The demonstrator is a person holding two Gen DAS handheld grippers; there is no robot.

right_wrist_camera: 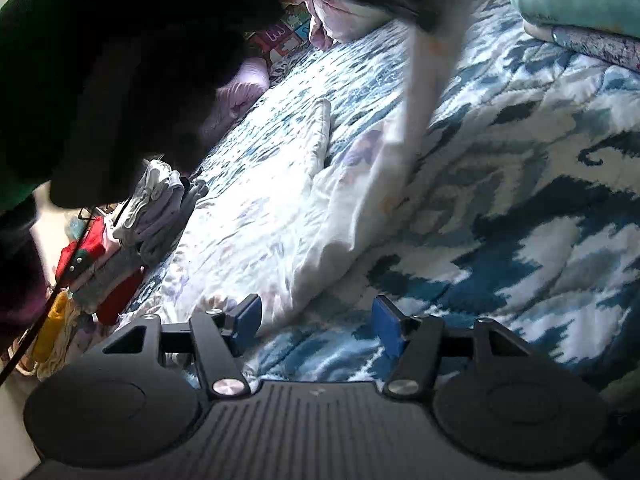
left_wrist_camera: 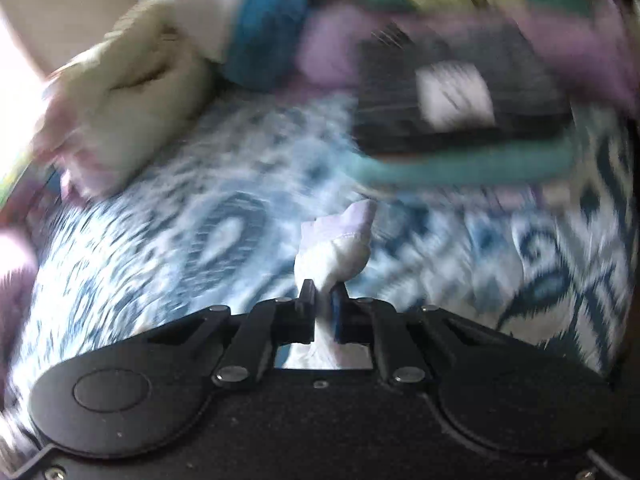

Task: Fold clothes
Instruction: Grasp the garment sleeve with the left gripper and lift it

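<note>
The left tool (left_wrist_camera: 322,300) is clamped on a bunch of the garment (left_wrist_camera: 340,248), a thin white cloth with a faint lilac print; a tuft of it pokes out past the pads and more hangs down behind them. The left wrist view is blurred, so how much cloth is caught is hard to judge.

In the right wrist view the rest of the garment (right_wrist_camera: 280,216) lies crumpled on the bed (right_wrist_camera: 520,220), over the blue and white patterned quilt, towards the bed's near edge, with one strip of it drawn up and away to the top of the picture. The right tool (right_wrist_camera: 316,326) stands with its jaws apart and nothing between them, just short of the garment's nearest edge.

The cloth looks light, limp and thin. It should weigh next to nothing, drape wherever it is not held, and crease easily. It is not fragile, but a smooth weave like this could slip out of a shallow pinch, and a pinch in the middle would only gather it into a rope. The better hold is probably at a hem or corner, with each tool on a separate corner of the same edge so the cloth hangs flat between them. The nearest edge, by the right tool, seems the natural place to take it.

Stacked clothes (left_wrist_camera: 460,104) lie at the bed's far edge, and a small pile of socks (right_wrist_camera: 160,200) at its left edge.
</note>
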